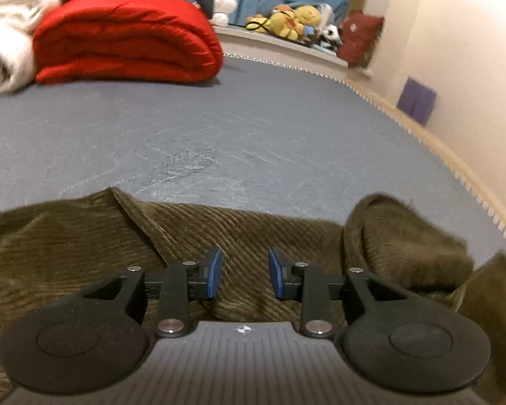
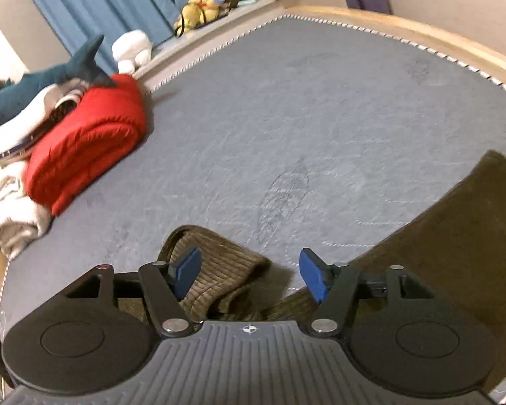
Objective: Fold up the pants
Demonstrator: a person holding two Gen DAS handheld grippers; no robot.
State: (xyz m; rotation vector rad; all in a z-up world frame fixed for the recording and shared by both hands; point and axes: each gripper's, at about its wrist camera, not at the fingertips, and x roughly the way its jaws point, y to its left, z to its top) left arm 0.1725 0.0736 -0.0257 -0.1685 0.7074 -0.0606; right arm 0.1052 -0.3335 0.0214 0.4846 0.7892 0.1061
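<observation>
The pants (image 1: 84,253) are spread on the near part of the mattress (image 1: 253,128). Farther back on its left a folded quilt (image 1: 124,37) is set — a heap of blankets (image 1: 6,30) just left of it. Stuffed toys (image 1: 293,20) are lined on a ledge (image 1: 280,42) behind the mattress.

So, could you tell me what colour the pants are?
Olive-brown ribbed corduroy pants, clearest in the left wrist view.

Both wrist cameras look steeply down across the grey mattress (image 1: 253,128); both views share the red quilt (image 1: 128,37) far left.
</observation>
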